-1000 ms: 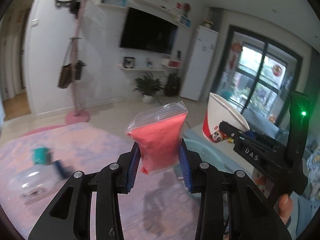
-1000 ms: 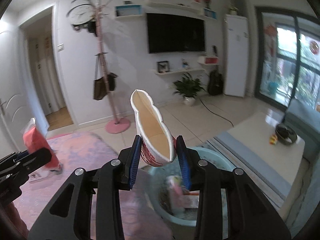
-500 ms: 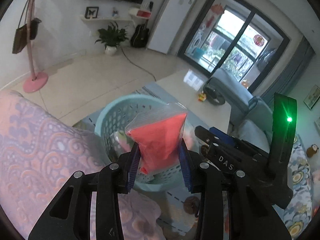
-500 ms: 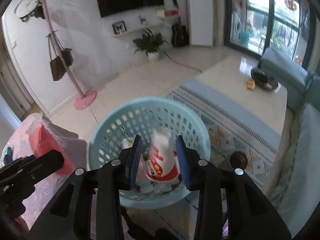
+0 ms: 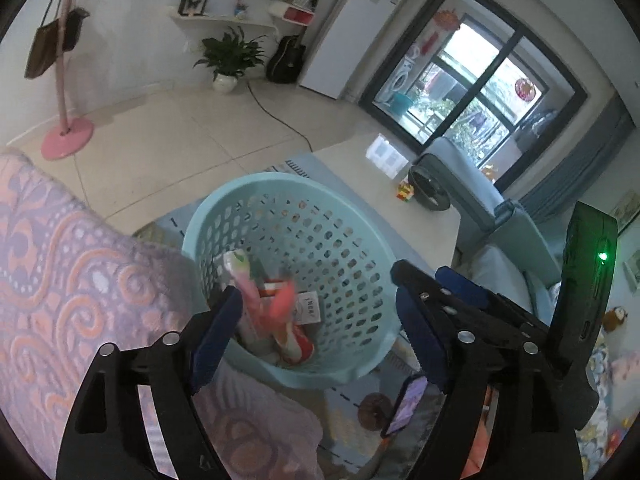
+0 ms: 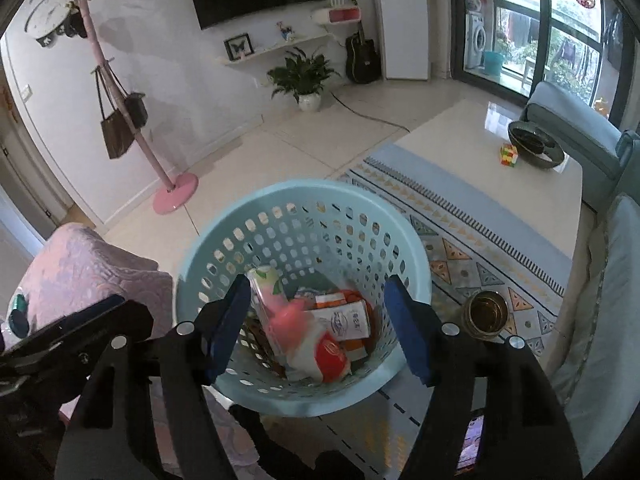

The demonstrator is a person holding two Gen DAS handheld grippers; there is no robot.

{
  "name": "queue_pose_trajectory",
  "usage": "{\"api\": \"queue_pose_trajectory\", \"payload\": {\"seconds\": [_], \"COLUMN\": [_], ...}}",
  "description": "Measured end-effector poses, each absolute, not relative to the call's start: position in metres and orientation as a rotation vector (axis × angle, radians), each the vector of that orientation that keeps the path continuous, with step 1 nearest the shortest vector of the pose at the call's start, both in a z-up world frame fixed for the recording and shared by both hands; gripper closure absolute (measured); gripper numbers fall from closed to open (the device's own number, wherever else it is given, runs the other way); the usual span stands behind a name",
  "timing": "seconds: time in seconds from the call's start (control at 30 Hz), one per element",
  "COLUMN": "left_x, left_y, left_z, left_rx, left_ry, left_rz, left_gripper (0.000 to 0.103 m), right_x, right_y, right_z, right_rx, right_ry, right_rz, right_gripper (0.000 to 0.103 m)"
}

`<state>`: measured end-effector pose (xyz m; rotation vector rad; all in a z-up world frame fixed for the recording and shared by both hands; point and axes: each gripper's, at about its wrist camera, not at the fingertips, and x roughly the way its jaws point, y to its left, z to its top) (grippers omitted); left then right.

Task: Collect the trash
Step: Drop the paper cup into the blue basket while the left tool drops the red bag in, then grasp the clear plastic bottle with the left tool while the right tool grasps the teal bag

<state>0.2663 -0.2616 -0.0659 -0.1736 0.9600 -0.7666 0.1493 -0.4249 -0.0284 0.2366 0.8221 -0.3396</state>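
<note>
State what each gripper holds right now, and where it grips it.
Nothing. The left gripper and right gripper have just opened wide above the basket; the pink bag and cup are inside it.

No text is fully legible. A white card [image 5: 309,309] in the basket [image 5: 360,240] bears dark print, too small to read. A white carton [image 6: 347,322] carries a blue logo, unreadable.

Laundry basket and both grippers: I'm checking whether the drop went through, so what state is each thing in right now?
Left gripper: open, jaws just opened, nothing between them.
Right gripper: open, jaws just opened, empty.
Light blue basket: upright, holding trash.
Red zip bag: inside the basket, blurred.
Red-and-white paper cup: on its side in the basket.
Phone: screen lit, on the floor.
</note>
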Motion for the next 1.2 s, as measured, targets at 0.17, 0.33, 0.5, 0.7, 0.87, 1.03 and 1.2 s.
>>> {"api": "queue_pose_trajectory", "payload": {"seconds": [0.17,0.33,0.5,0.7,0.87,1.03,1.2], "left_x": [0.253,0.233,0.207,0.190,0.195,0.212,0.231], "left_y": [-0.236,-0.191,-0.133,-0.057,0.001,0.040,0.056], "left_z": [-0.053,-0.023,0.008,0.034,0.036,0.022,0.000], "left_rx": [-0.196,-0.207,-0.194,-0.161,-0.123,-0.068,-0.047], "left_ry": [0.914,0.828,0.724,0.654,0.659,0.698,0.771], "left_rz": [-0.732,-0.688,-0.612,-0.481,-0.362,-0.246,-0.271], "left_gripper": [0.026,0.027,0.027,0.026,0.023,0.023,0.023], "right_x": [0.143,0.133,0.127,0.136,0.153,0.174,0.178], "right_y": [-0.404,-0.368,-0.320,-0.252,-0.214,-0.193,-0.180], "right_z": [-0.012,0.013,0.036,0.052,0.041,0.006,-0.014], "right_rx": [0.193,0.137,0.079,0.056,0.085,0.154,0.115], "right_ry": [0.789,0.721,0.665,0.648,0.654,0.711,0.742], "right_rz": [-0.304,-0.243,-0.158,-0.007,0.061,0.125,0.125], "right_gripper": [0.038,0.038,0.037,0.037,0.037,0.037,0.037]}}
